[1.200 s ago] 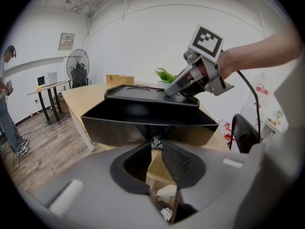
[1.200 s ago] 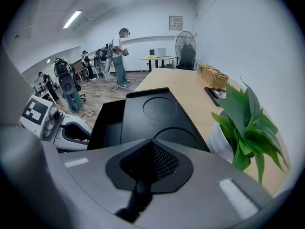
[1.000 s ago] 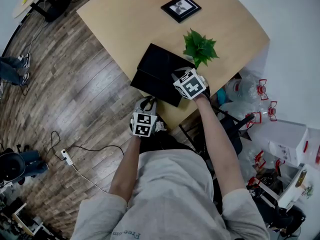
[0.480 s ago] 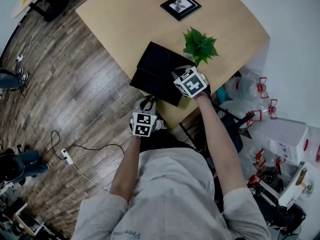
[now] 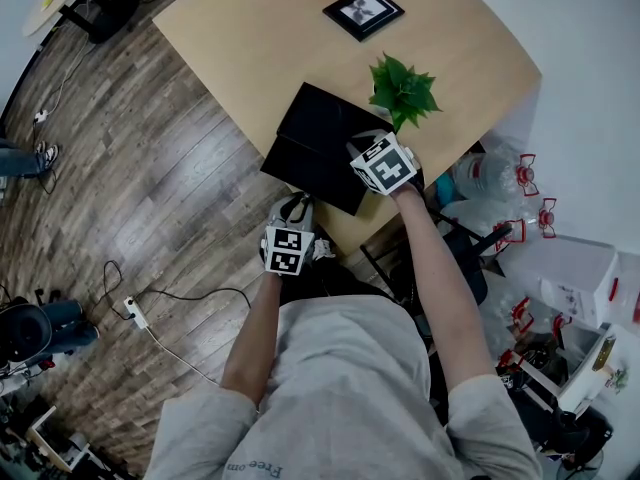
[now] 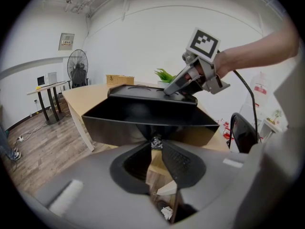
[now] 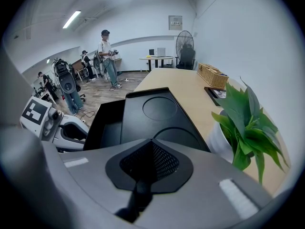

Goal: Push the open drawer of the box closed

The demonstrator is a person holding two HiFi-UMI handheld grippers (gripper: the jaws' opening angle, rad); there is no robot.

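A light wooden table (image 5: 250, 48) is seen from above, and a black box (image 5: 325, 128) is set on it near the near edge. The drawer (image 6: 119, 128) of the box is pulled out well past the table edge, so that its dark inside is laid open. The box itself is flanked on the far right by a potted plant (image 5: 402, 90), which is placed just beside it. A framed picture (image 5: 363, 13) is laid farther back on the table, well apart from the box.

The right gripper (image 7: 151, 149) is rested on the lid of the box at its near corner. Its jaws are brought fully together, and nothing is held between them.

The left gripper (image 6: 155, 147) is held below the table edge, against the front wall of the drawer. Its jaws are drawn in until only a narrow wedge of gap is left behind the tips. A small pull (image 6: 156, 142) on the drawer front is pinched between those tips.
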